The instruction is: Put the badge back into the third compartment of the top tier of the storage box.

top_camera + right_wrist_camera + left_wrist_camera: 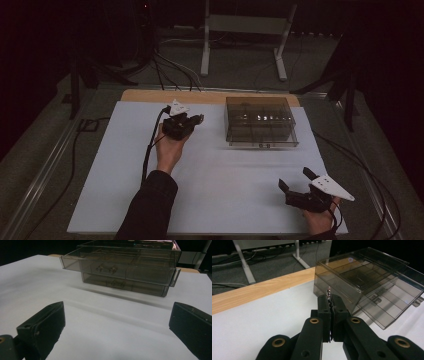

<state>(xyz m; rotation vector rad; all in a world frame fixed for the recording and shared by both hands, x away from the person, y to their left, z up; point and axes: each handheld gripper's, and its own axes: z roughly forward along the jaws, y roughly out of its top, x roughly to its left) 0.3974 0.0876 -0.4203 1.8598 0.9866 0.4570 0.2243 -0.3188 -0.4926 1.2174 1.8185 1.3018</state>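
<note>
A smoky clear drawer box (260, 122) stands at the back right of the white tabletop (125, 165). In the right gripper view the box (125, 270) has its top drawer (112, 266) pulled out a little. My left gripper (198, 119) hovers left of the box, shut on a tiny glinting object (328, 291) that pokes out above the pressed-together jaws of the left gripper (331, 298); I cannot tell what the object is. My right gripper (295, 178) rests near the front right corner, open and empty. Its jaws stand wide apart in the right gripper view (117, 322), facing the drawers.
A wooden strip (150, 95) runs along the table's far edge. Beyond it on the dark floor stand white frame legs (205, 45) and cables (170, 70). A black cable (150, 145) trails from the left gripper across the table.
</note>
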